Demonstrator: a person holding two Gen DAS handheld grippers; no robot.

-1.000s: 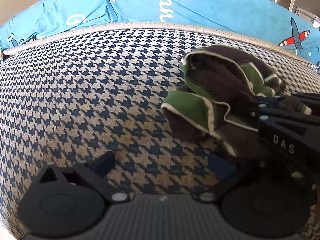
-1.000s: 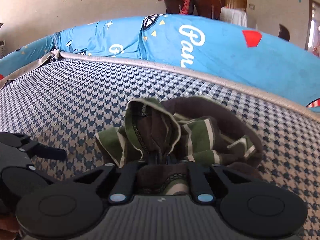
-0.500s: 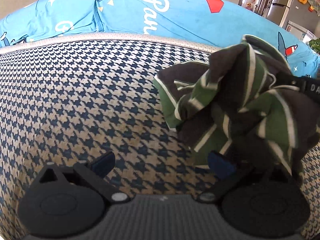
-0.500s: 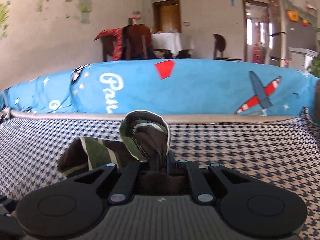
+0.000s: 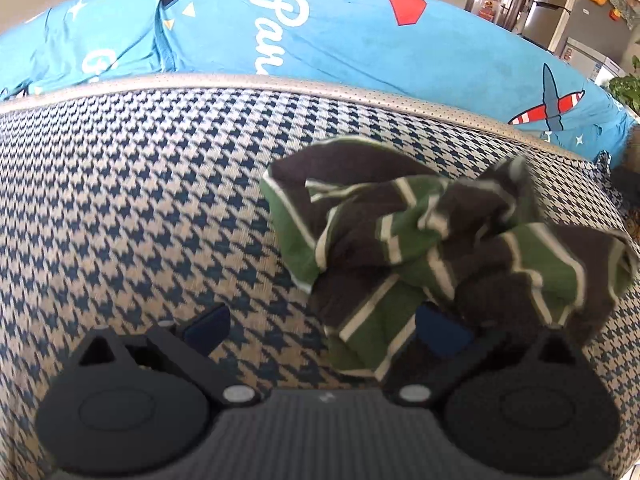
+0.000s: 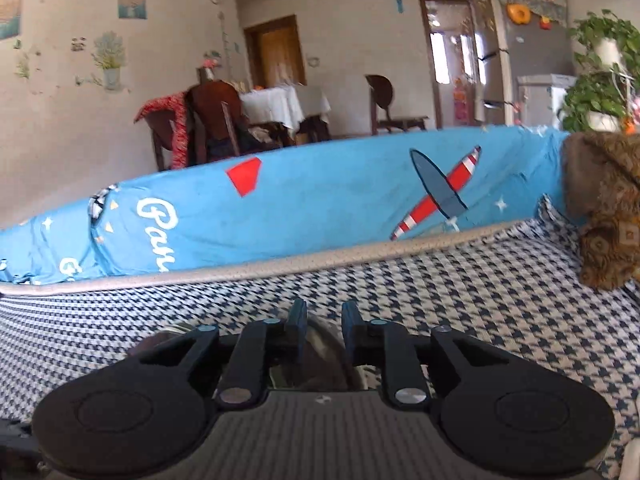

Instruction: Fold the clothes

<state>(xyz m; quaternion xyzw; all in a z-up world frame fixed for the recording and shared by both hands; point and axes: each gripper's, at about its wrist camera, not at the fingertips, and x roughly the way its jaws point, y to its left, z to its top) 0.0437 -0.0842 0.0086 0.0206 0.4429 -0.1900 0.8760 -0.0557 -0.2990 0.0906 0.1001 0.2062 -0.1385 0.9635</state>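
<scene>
A green-and-brown striped garment [image 5: 420,248] lies crumpled and motion-blurred on the houndstooth sofa seat [image 5: 120,200], right of centre in the left wrist view. My left gripper [image 5: 320,330] is open just in front of it. The garment's lower fold drapes across the right fingertip [image 5: 436,332], and the left one is bare. In the right wrist view my right gripper [image 6: 323,320] is tilted up toward the room with a narrow gap between its fingers. No cloth shows between the tips. A bit of the garment [image 6: 316,364] shows lower down, between the finger bases.
A blue printed cover [image 5: 340,32] drapes the sofa back along the far edge of the seat. A brown patterned cushion [image 6: 604,216] sits at the seat's right end. Beyond the sofa are a dining table with chairs [image 6: 280,108], a fridge and potted plants.
The right gripper lifted the garment off the seat, then its fingers parted and the cloth dropped from above the tips. The garment has come down and spread lower. The left gripper stayed open and low.
</scene>
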